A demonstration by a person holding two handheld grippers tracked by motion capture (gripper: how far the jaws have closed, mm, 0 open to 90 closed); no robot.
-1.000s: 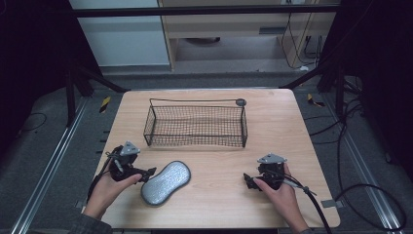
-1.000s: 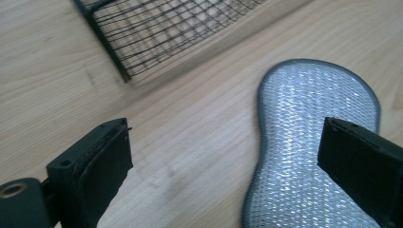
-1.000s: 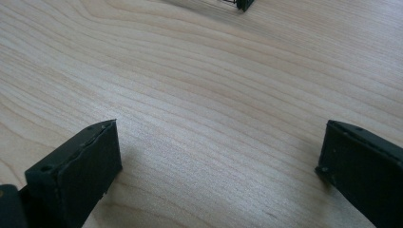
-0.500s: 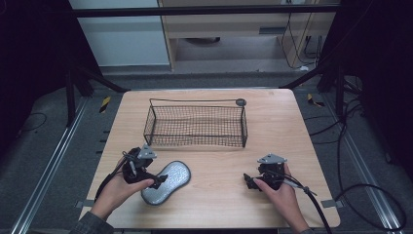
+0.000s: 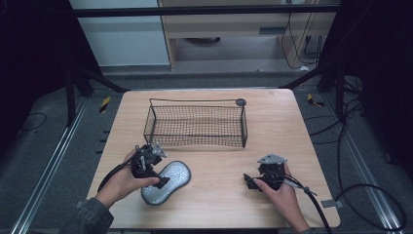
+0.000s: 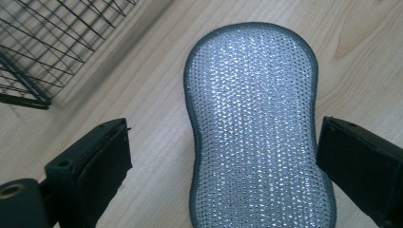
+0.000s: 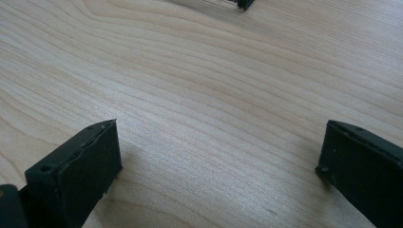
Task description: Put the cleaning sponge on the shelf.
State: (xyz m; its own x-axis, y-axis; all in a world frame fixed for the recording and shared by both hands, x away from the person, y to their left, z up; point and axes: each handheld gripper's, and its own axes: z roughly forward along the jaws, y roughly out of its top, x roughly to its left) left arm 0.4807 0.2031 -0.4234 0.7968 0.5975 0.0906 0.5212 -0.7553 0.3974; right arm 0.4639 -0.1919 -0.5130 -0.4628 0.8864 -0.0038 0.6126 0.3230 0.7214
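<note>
Now the left gripper (image 6: 223,156) straddles the silver scrubbing pad (image 6: 254,128) lying flat on the counter (image 5: 292,126), at seven o'clock from the wire basket (image 5: 195,124), jaws wide open; closing too high could skid off its rim. The right gripper (image 7: 216,166) rests open.

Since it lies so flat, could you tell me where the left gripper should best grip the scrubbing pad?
Probably across the narrow waist of the scrubbing pad, coming from above. The left gripper already has its open jaws on either side there; the pad lies flat on the table, so only its edges offer purchase.
</note>
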